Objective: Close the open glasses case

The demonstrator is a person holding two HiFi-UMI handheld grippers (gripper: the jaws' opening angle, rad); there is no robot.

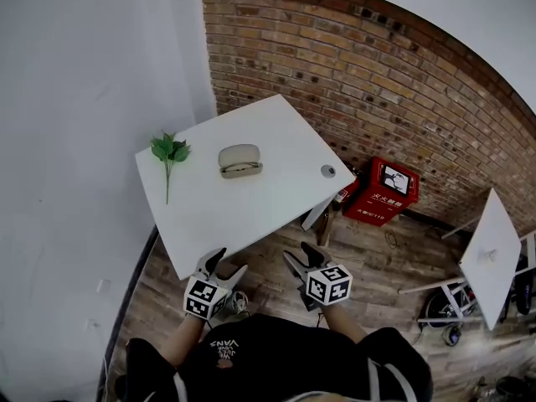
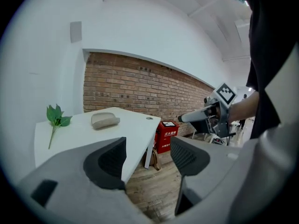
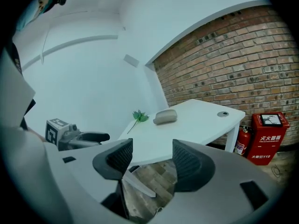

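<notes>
The beige glasses case (image 1: 239, 160) lies near the middle of the white table (image 1: 268, 128), its lid slightly raised over a dark gap. It also shows far off in the left gripper view as the case (image 2: 105, 120) and in the right gripper view as the case (image 3: 165, 116). My left gripper (image 1: 224, 265) and right gripper (image 1: 303, 256) hover off the table's near edge, well short of the case. In their own views the left gripper (image 2: 147, 155) and right gripper (image 3: 152, 160) stand open with nothing between the pads.
A green leafy sprig (image 1: 170, 151) lies left of the case, and a small round disc (image 1: 327, 171) sits near the table's right corner. A red fire-extinguisher box (image 1: 381, 191) stands against the brick wall. Another white table (image 1: 490, 245) stands at right. The floor is wooden planks.
</notes>
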